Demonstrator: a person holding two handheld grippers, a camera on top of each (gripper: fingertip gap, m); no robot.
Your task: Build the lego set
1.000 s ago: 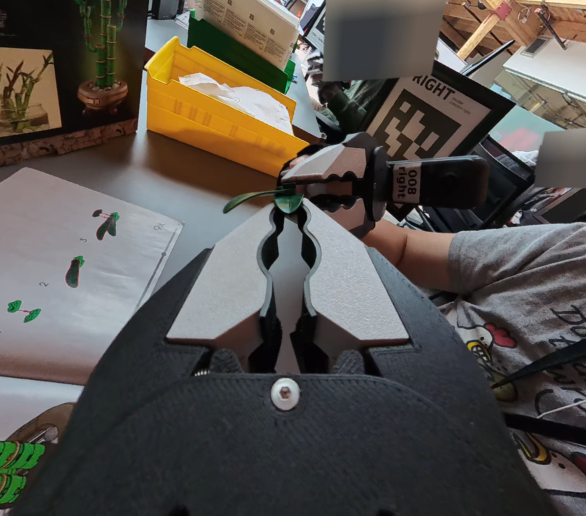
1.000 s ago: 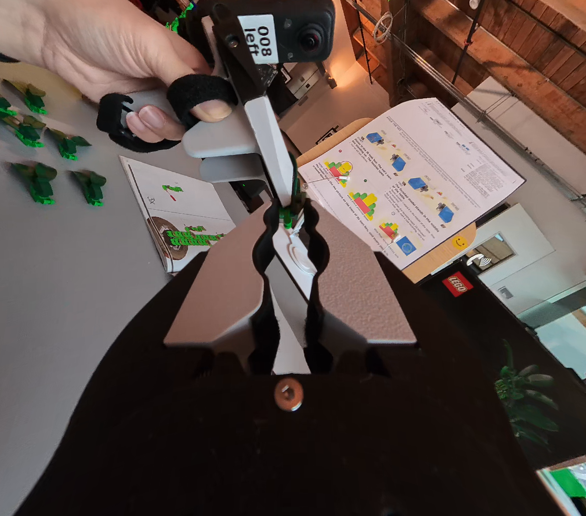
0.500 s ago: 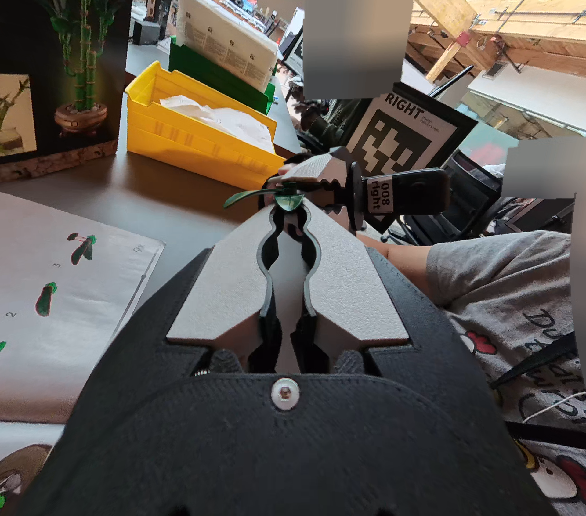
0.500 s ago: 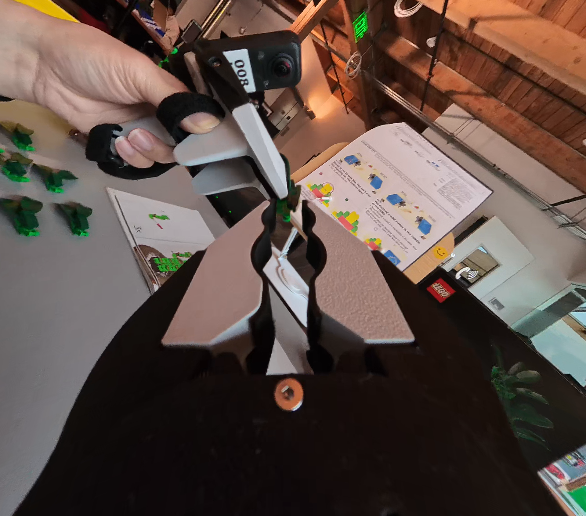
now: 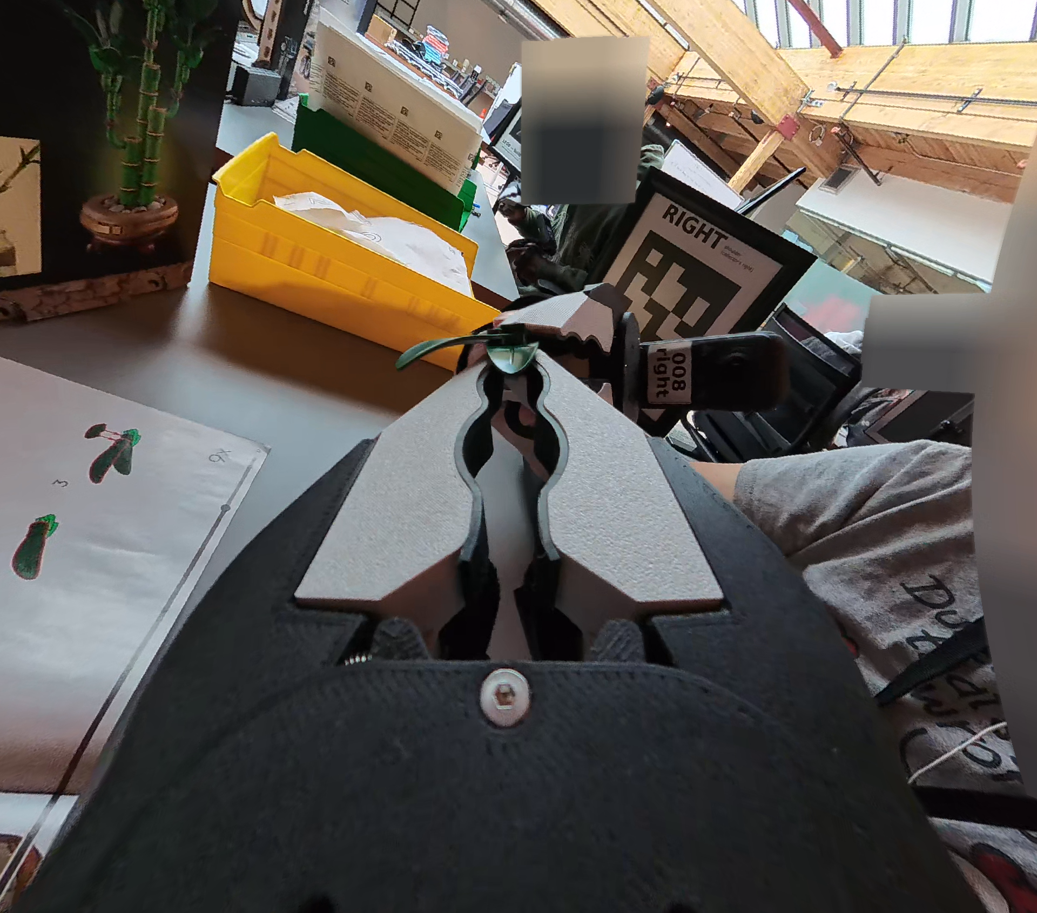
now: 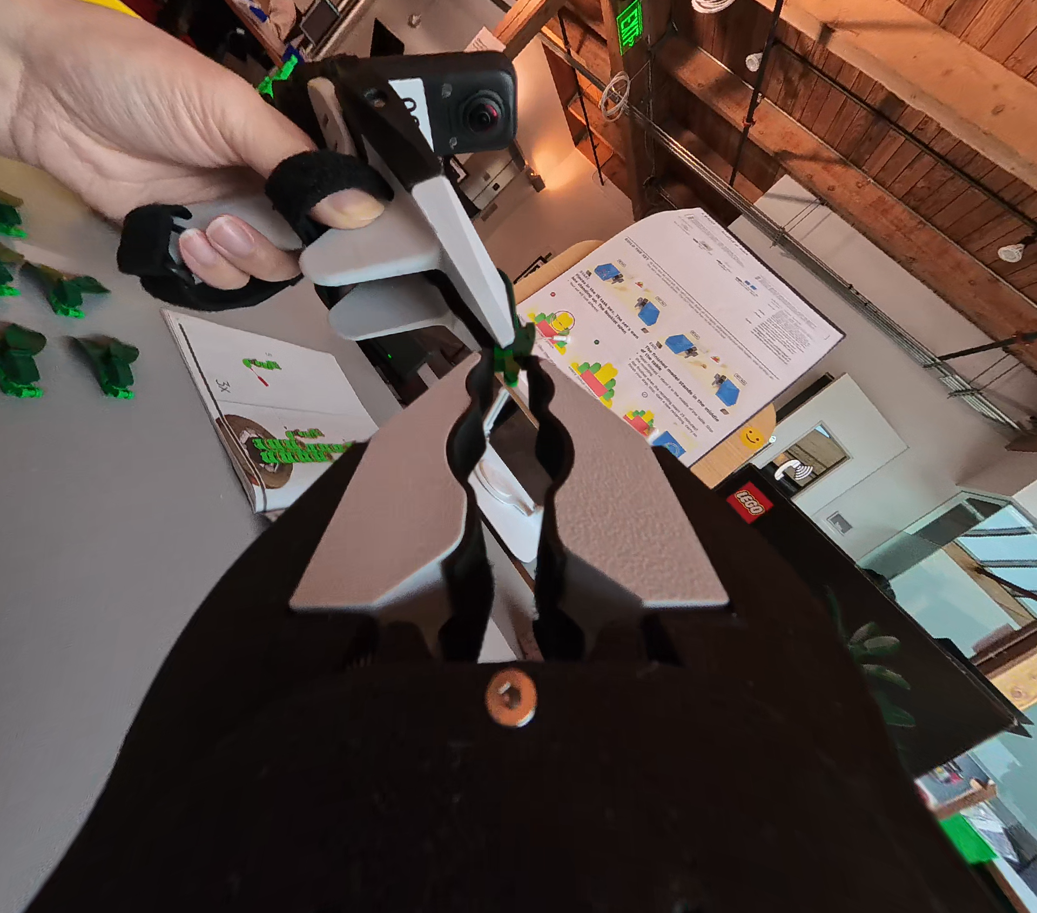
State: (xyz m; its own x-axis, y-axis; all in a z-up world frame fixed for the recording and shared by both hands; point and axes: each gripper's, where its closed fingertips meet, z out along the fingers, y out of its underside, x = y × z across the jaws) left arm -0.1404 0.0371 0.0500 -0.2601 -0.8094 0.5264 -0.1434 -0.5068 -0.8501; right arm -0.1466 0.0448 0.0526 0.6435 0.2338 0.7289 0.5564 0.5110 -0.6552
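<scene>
In the left wrist view my left gripper (image 5: 512, 370) is shut on a dark green leaf piece (image 5: 437, 347), whose blade sticks out to the left above the dark table. My right gripper (image 5: 508, 325) meets it tip to tip from the right and pinches the same small assembly. In the right wrist view my right gripper (image 6: 508, 370) is shut on a small bright green piece (image 6: 513, 353). The left gripper (image 6: 502, 325), held by a hand, comes down onto it from the upper left. How the parts join is hidden between the fingertips.
A yellow bin (image 5: 336, 269) with paper bags, a green bin (image 5: 381, 162) and the set's box (image 5: 112, 101) stand at the back. An open instruction booklet (image 5: 112, 521) lies to the left. Several built green leaf clusters (image 6: 106, 364) lie on the table. A printed sheet (image 6: 673, 325) stands behind. My two grippers' fingertips are within a few centimetres of each other.
Both grippers have stayed tip to tip on the green piece while tilting and shifting slightly. The left gripper's camera has turned more towards the right wrist view.
</scene>
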